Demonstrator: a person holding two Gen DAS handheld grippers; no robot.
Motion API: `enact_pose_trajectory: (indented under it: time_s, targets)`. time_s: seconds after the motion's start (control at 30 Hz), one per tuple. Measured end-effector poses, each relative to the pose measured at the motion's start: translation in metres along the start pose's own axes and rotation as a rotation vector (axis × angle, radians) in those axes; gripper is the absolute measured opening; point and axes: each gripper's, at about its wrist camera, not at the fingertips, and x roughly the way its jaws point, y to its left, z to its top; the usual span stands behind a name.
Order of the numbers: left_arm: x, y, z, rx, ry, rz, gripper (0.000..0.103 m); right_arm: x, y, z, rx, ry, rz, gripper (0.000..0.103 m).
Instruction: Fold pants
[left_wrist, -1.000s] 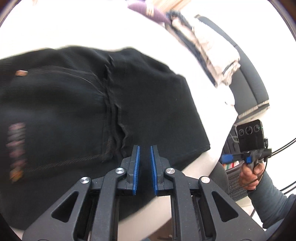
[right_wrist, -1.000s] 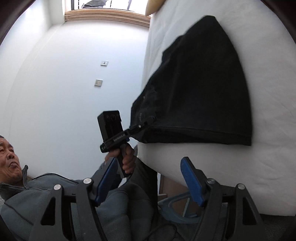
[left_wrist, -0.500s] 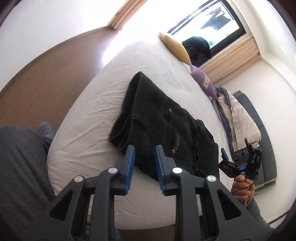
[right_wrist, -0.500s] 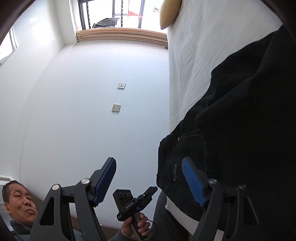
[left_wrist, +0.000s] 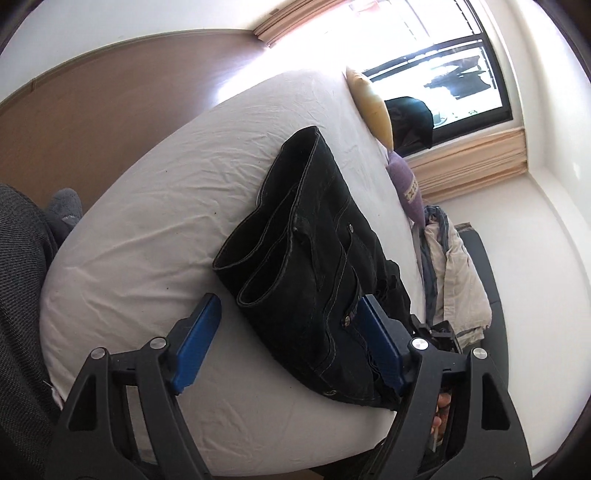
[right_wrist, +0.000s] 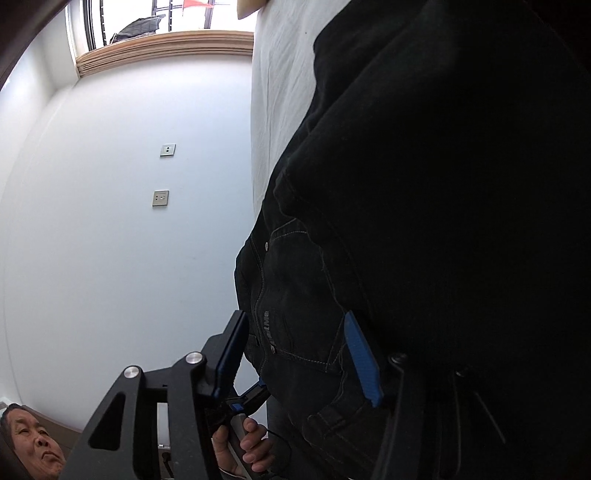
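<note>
Now both fingers straddle pants edge.

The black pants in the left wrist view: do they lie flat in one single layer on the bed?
No, the black pants are folded over, with both leg openings stacked on the bed.

White-sheeted bed, brown floor, bright window, white wall with two plates, perhaps sockets

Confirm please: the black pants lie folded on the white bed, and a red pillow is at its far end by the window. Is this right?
Not quite: the pillow is yellow, not red, as the left wrist view shows. The black pants do lie folded on the white bed, by the window.
</note>
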Motion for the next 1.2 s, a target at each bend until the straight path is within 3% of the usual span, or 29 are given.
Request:
enact_pose_trajectory:
  time_s: [0.3,0.33,0.4,0.53,0.97,1.13,1.2]
  targets:
    - [0.034,0.01,0.01,-0.103,-0.032,-0.058,0.072,-0.003,0.003,-0.002,-0.002,-0.009,0.012,0.058]
    - [0.036,0.011,0.012,-0.119,-0.024,-0.071,0.068,-0.004,0.002,-0.002,-0.002,-0.01,0.015,0.058]
    - [0.043,0.014,0.015,-0.149,-0.004,-0.066,0.041,-0.006,0.002,-0.002,0.0,-0.009,0.018,0.057]
    - [0.047,0.021,0.018,-0.182,0.001,-0.087,0.024,-0.006,0.002,-0.003,-0.002,-0.006,0.008,0.057]
    - [0.016,-0.04,0.03,-0.038,-0.055,-0.105,0.013,-0.007,0.002,-0.008,-0.01,-0.023,-0.002,0.057]
    - [0.005,-0.115,0.034,0.138,-0.07,-0.123,0.012,-0.013,0.0,-0.008,0.016,-0.029,0.024,0.058]
    - [0.01,-0.158,0.029,0.256,-0.063,-0.128,0.012,-0.026,0.003,-0.007,0.048,-0.046,0.036,0.067]
